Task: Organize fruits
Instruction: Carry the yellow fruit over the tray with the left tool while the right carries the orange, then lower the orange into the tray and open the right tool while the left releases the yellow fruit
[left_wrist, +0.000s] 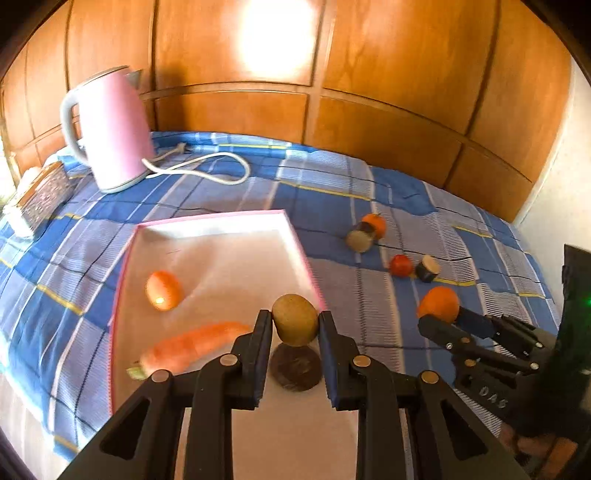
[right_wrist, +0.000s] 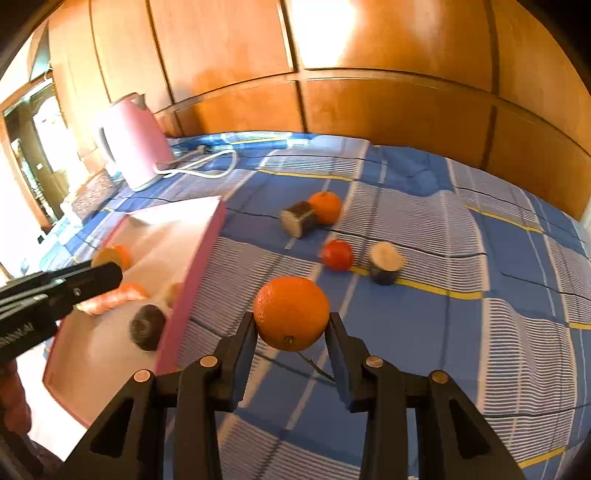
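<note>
My left gripper (left_wrist: 295, 320) is shut on a brown kiwi (left_wrist: 294, 319) and holds it above the pink-rimmed white tray (left_wrist: 221, 258). In the tray lie an orange fruit (left_wrist: 164, 290), a carrot (left_wrist: 192, 347) and a dark round fruit (left_wrist: 295, 369). My right gripper (right_wrist: 291, 325) is shut on a large orange (right_wrist: 291, 313), held above the blue checked cloth just right of the tray (right_wrist: 199, 266). It also shows in the left wrist view (left_wrist: 439, 317). On the cloth lie a small orange (right_wrist: 325, 207), a red tomato (right_wrist: 337, 254) and two cut dark pieces (right_wrist: 297, 221) (right_wrist: 386, 262).
A pink kettle (left_wrist: 112, 129) with a white cord (left_wrist: 207, 166) stands at the back left. A patterned box (left_wrist: 44, 195) lies at the left edge. Wooden panelling (left_wrist: 332, 92) runs behind the table.
</note>
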